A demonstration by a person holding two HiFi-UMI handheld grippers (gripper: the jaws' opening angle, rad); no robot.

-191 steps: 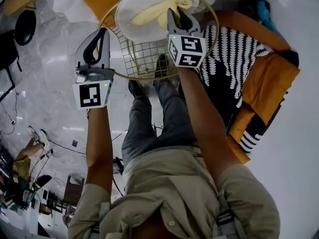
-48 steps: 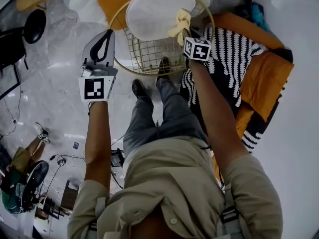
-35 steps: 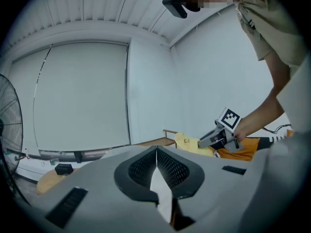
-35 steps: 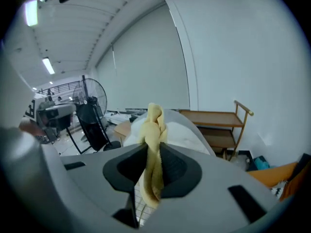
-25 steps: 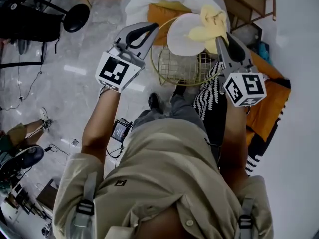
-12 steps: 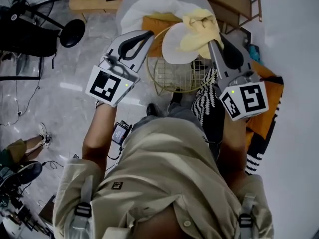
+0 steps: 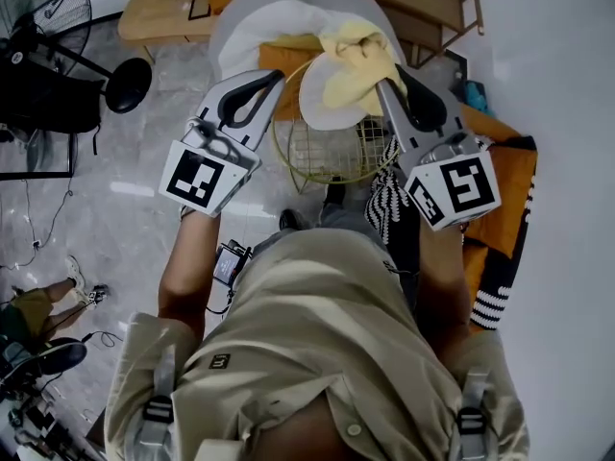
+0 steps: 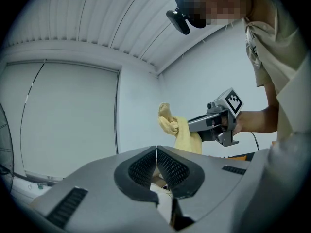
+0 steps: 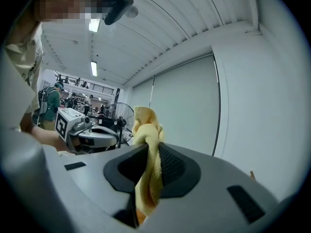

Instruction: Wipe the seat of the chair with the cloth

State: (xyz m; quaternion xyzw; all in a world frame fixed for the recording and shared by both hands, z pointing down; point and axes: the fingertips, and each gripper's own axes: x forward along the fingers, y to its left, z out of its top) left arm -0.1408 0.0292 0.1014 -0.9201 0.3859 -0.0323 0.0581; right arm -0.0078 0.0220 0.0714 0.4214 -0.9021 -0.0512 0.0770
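And here the yellow terry cloth is seen clamped between the jaws of the right gripper, a loose bunch standing up past the tips and a tail hanging down between the pads. The left gripper is clenched on nothing, its ribbed pads pressed flat together, and it is held to the left of the cloth and well apart from it. Both tools are carried level at chest height, and only wall and ceiling are shown behind their jaws. Down below, beyond the person's feet, the round gold wire chair can be made out, with its white round seat pad at the far side. In the head view the cloth is laid across the far right edge of that pad, but contact is ruled out: it is judged to be lifted well clear of the seat. No stain or streak can be picked out on the pad, so whether the wiping is finished or not yet begun cannot be read here. What can be said is that no wiping is under way now. If strokes are left, the right gripper would have to be tipped downward and the cloth brought onto the pad. A striped black-and-white fabric lies just right of the chair.
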